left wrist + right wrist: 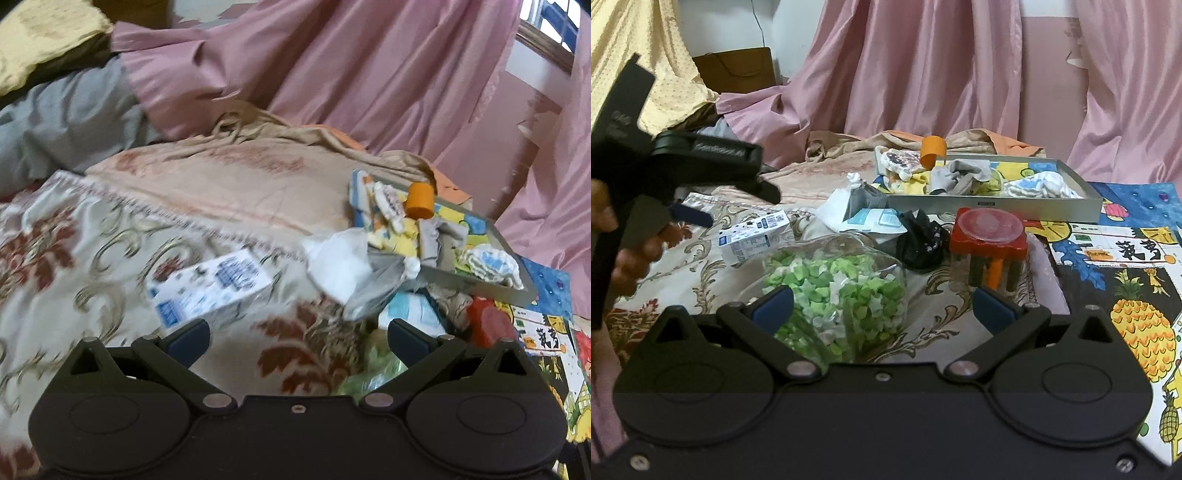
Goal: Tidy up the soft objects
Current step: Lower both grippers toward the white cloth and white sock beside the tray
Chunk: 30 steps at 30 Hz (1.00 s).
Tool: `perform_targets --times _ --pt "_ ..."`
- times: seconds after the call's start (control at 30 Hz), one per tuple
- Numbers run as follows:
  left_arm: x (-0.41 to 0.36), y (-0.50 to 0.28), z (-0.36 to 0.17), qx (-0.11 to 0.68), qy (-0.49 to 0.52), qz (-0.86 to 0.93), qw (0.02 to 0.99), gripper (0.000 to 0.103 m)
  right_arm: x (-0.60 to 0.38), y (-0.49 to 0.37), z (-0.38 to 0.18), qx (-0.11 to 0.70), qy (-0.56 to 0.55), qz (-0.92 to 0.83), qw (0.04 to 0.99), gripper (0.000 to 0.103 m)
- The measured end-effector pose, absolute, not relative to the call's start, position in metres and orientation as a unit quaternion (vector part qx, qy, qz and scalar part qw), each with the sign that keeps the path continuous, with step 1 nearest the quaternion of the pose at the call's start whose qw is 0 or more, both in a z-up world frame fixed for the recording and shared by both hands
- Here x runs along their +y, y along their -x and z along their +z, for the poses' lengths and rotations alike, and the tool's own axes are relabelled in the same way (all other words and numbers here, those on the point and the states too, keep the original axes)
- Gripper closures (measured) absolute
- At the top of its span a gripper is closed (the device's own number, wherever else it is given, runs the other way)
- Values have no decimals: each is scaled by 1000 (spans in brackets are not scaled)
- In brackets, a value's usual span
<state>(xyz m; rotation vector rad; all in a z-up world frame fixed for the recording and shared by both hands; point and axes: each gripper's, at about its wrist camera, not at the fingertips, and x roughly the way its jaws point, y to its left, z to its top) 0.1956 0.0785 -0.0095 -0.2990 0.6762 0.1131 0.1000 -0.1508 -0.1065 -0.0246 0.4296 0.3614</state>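
A grey tray (997, 205) at the back holds soft things: a grey cloth (960, 175), a blue-and-white cloth (1041, 186) and a printed white cloth (899, 162). An orange cup (932, 149) lies on the tray's far edge. A clear bag of green foam bits (842, 291) lies on the floral bedspread between the fingers of my open right gripper (882, 308), which hold nothing. My left gripper (297, 339) is open and empty above the bedspread, short of a milk carton (210, 291) and a white bag (340, 266). The tray (480, 286) is to its right.
A black bag (921, 240), a light blue packet (875, 219) and a red stand with a clear lid (988, 236) sit in front of the tray. A colourful pineapple-print mat (1126, 295) covers the right side. Pink curtains (923, 66) hang behind. A hand (631, 254) holds the left gripper at far left.
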Motion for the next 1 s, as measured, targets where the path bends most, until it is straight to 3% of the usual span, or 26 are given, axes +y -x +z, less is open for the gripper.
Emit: perform_targets --times 0.83,1.0 --pt "102 -288 -44 300 111 -57 946 1 -128 -182 -91 187 34 178 966 0" --pt "110 -299 -52 317 140 -94 933 7 -119 -208 -82 178 44 179 967 1"
